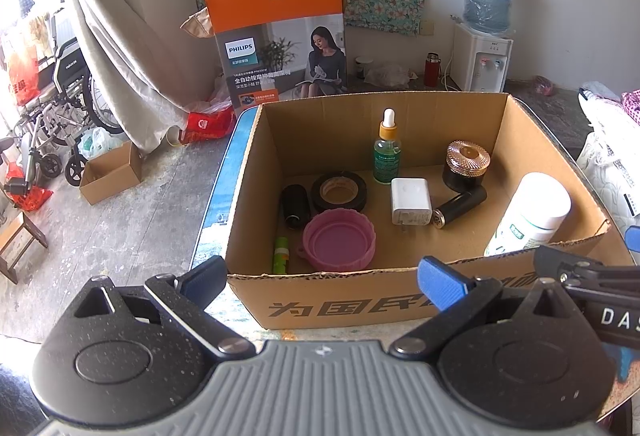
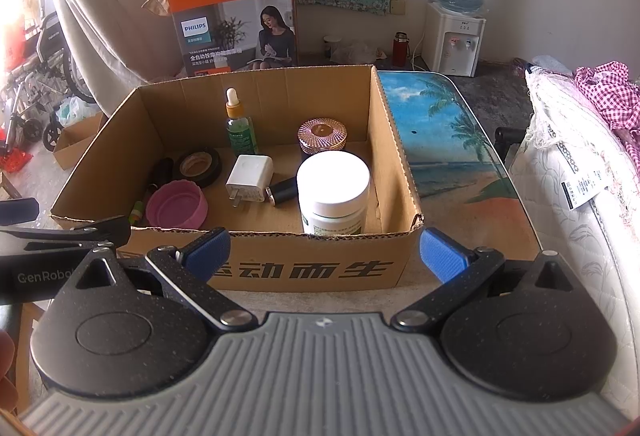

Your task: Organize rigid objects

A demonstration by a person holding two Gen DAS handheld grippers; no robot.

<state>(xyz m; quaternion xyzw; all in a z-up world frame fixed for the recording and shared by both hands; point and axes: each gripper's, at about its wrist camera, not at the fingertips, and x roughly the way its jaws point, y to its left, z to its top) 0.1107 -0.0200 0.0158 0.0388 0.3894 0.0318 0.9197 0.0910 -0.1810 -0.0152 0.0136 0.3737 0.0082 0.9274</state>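
An orange Philips box, water dispenser, red flask and wheelchair.

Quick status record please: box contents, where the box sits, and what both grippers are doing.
container: open cardboard box on beach-print table
upright in box: dropper bottle, white jar, gold-lidded jar
lying in box: tape roll, pink lid, charger, black cylinder
left gripper: open, empty, before the box
right gripper: open, empty, before the box
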